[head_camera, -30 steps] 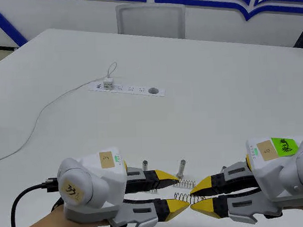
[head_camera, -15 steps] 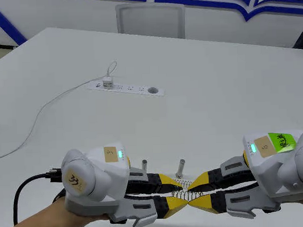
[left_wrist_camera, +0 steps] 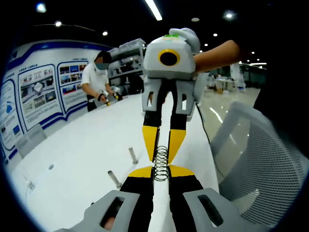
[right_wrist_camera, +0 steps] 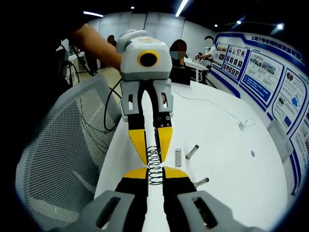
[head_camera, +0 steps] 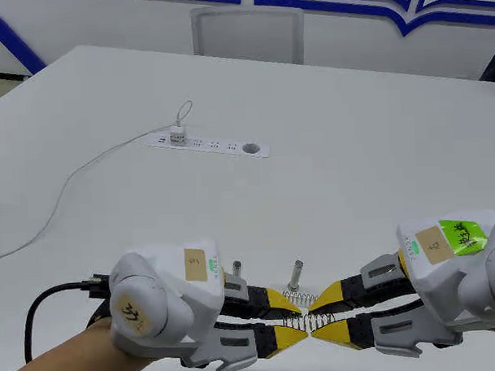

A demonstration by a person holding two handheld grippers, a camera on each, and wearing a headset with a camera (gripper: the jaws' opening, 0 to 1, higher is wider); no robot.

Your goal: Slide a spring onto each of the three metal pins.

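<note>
Head view
- Left gripper [head_camera: 294, 318]: white body with black jaws and yellow tips, held low over the near edge of the table and pointing at the other gripper. Its jaws are pressed in on one end of a spring.
- Right gripper [head_camera: 319, 317]: same build, with a green label on top. It meets the left gripper tip to tip and pinches the other end of the same spring.
- Held spring [head_camera: 306, 320]: a thin coiled steel wire spring that spans the small gap between the two pairs of yellow tips.
- Loose spring [head_camera: 300, 297]: a second steel coil lying flat on the table, just behind the tips.
- Metal pin [head_camera: 295, 274]: stands on the table beside the loose spring, leaning a little.
- Second metal pin [head_camera: 237, 270]: shorter-looking, standing further along behind the left gripper.
- White table [head_camera: 353, 174]: carries a white power strip [head_camera: 207, 144] with a thin white cable [head_camera: 84, 168] trailing off.

Left gripper view
- Left gripper [left_wrist_camera: 161, 172]: its own yellow tips close on the lower end of the held spring [left_wrist_camera: 161, 163].
- Right gripper [left_wrist_camera: 163, 151]: faces in from above and clamps the upper end.
- Pins: metal pin [left_wrist_camera: 114, 179] and second metal pin [left_wrist_camera: 132, 155] are both on the table beside the jaws.

Right gripper view
- Right gripper [right_wrist_camera: 154, 174]: nips the near end of the held spring [right_wrist_camera: 154, 165].
- Left gripper [right_wrist_camera: 152, 153]: grips the far end.
- Loose spring [right_wrist_camera: 178, 157]: lies near two pins [right_wrist_camera: 191, 152] [right_wrist_camera: 202, 182].
</note>
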